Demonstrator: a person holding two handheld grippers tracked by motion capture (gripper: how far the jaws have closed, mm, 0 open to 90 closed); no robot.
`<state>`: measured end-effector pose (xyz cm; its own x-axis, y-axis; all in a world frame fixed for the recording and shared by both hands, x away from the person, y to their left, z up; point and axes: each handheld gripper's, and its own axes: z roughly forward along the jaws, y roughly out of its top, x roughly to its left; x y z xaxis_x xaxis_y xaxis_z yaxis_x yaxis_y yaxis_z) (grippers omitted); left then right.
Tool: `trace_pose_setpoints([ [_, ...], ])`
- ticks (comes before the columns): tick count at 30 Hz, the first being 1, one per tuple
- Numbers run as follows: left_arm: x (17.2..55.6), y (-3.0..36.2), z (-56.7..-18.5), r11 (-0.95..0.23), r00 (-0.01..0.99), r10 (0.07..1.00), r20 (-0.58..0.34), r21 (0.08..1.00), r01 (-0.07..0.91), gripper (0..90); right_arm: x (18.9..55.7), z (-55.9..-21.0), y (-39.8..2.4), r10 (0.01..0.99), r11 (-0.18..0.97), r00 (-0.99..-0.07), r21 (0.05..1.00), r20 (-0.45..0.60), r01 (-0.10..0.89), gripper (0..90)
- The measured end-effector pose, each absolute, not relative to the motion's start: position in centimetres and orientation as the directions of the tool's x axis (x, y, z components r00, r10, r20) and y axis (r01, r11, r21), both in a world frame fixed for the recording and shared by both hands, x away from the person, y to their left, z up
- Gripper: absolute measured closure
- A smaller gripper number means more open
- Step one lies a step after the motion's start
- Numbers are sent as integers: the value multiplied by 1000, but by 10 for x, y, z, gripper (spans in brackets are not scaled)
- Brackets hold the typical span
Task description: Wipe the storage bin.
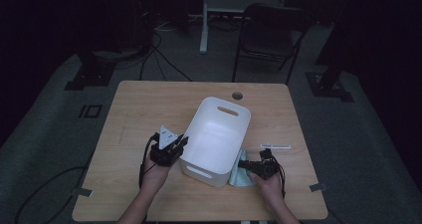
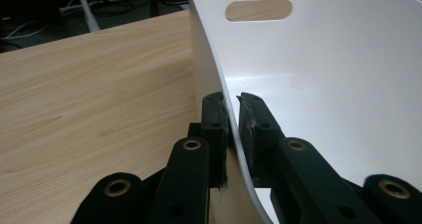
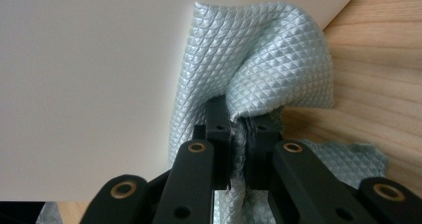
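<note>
Wood tabletop (image 1: 134, 114) fills the middle of the high view under dim light, dark floor all round it. Nearest me, low right of centre, my right gripper (image 1: 259, 165) is pinched tight on a pale quilted cloth (image 3: 259, 59), bunched between my pads and pressed against the outer wall of the white bin (image 1: 219, 134). Left of centre, my left gripper (image 2: 233, 129) is clamped on the bin's thin rim, one jaw inside, one outside. I judge the step is wiping the bin's side: I should hold the rim firm so the bin cannot slide, and keep the cloth flat to the wall. Farther off stands a folding chair (image 1: 271, 35).
</note>
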<state>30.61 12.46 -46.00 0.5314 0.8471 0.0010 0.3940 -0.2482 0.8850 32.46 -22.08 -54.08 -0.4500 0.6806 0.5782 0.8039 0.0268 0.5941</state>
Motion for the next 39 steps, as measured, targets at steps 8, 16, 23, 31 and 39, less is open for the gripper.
trace_pose_setpoints([
  [8,306,124,-460,-235,520,854,-7,887,398,817,297,-511,-224,547,-5,-543,652,637,758,838],
  [16,307,125,-460,-239,541,841,-20,883,405,818,279,-489,-222,444,-45,-631,719,636,693,837],
  [23,307,125,-460,-248,551,835,-15,882,401,818,280,-497,-215,554,21,-613,727,563,687,839],
  [31,307,123,-459,-256,546,838,-3,881,398,815,295,-521,-215,622,23,-529,662,577,749,839],
  [39,308,124,-460,-250,545,838,-10,882,400,802,311,-542,-218,651,20,-468,603,598,797,838],
])
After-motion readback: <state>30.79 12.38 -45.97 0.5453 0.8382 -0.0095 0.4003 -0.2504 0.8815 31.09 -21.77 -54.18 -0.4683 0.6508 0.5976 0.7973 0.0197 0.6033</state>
